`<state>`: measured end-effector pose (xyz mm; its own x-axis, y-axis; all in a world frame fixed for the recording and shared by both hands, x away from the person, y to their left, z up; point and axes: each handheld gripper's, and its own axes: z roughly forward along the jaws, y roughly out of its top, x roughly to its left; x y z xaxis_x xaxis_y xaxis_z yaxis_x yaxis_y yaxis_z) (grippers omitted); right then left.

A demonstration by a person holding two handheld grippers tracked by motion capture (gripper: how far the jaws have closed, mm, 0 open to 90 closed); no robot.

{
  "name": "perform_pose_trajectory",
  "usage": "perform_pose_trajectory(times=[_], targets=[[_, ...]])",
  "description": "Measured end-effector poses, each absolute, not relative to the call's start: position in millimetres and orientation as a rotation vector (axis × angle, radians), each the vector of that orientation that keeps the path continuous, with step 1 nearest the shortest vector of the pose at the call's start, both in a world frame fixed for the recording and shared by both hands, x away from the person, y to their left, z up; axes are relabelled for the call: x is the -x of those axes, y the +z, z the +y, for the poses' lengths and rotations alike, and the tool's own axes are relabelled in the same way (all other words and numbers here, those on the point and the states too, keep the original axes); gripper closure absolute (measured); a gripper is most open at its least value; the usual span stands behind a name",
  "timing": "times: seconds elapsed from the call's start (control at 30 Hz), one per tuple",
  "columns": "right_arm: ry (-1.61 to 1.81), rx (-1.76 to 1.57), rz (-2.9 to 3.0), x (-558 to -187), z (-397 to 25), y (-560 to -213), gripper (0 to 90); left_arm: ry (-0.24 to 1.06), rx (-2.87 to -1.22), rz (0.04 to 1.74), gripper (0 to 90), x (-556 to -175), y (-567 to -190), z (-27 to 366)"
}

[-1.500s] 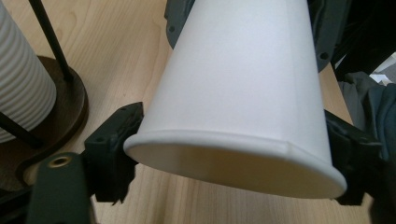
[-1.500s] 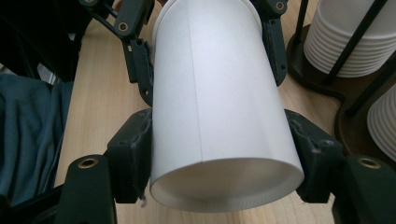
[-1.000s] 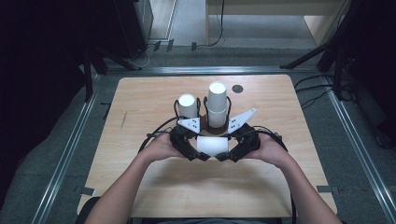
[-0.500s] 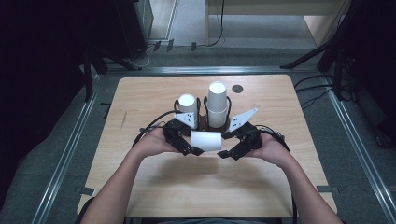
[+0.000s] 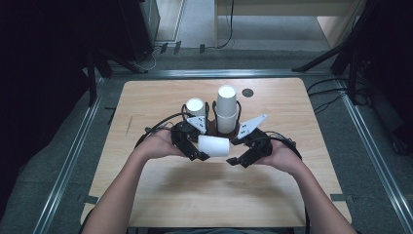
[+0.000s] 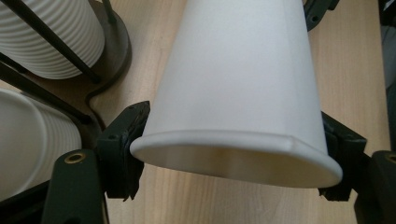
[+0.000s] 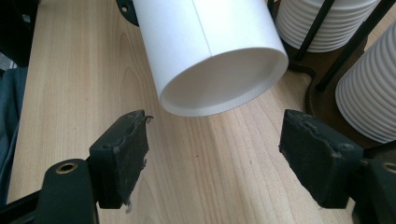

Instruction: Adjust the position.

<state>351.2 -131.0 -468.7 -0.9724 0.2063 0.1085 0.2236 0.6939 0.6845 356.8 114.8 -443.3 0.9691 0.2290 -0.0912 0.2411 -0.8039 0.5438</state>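
The big light wooden worktop (image 5: 160, 195) carries a dark wire rack (image 5: 213, 105) near its 12 o'clock side. Two stacks of white ribbed paper cups stand upside down in it, a tall stack (image 5: 227, 109) and a short stack (image 5: 196, 108).

Just in front of the rack, toward 6 o'clock, a smooth white paper cup (image 5: 214, 146) hangs on its side above the wood, between the two hands.

The left tool (image 5: 194, 148) pinches the cup at its wide rolled rim. In the left gripper view the rim (image 6: 233, 154) looks a bit squashed between the two black jaws. So the first tip is: squeeze softly, or the cup will bend more.

The right tool (image 5: 242, 159) is spread wide and holds nothing. Its two black pads (image 7: 122, 154) sit on each side of the cup's small closed end (image 7: 219, 79), not touching it. I think the step now is to turn the cup or pass it over so it can go on a stack. To do it well, the right tool should close gently around the small end before the left one lets go. Keep the cup clear of the rack wires.

The cup's long line runs from 9 o'clock to 3 o'clock across the worktop. Its open mouth points to 9 o'clock and its bottom points to 3 o'clock.
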Motion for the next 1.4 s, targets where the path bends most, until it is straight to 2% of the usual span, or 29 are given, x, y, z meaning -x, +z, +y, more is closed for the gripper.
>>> perform_pose_trajectory(times=[0.43, 0.73, 1.03, 1.3, 1.4], targets=[[-1.171, 0.363, -2.899, -351.2, -129.4, -469.4, 24.0, -0.007, -2.628, 0.294, 24.7, -359.8, -441.6, 99.9], [-1.162, 0.348, -2.909, -350.5, -126.4, -471.2, 24.0, -0.057, -2.704, 0.315, 24.7, -361.0, -450.9, 89.1], [-1.143, 0.327, -2.915, -349.0, -122.4, -473.3, 24.3, -0.069, -2.707, 0.289, 24.5, -358.1, -451.3, 79.4], [-1.113, 0.290, -2.911, -346.4, -115.3, -476.8, 26.2, -0.090, -2.706, 0.271, 24.0, -355.2, -451.8, 73.4], [-1.105, 0.263, -2.914, -345.0, -113.2, -477.2, 31.2, -0.082, -2.706, 0.263, 23.7, -354.6, -452.4, 72.7]])
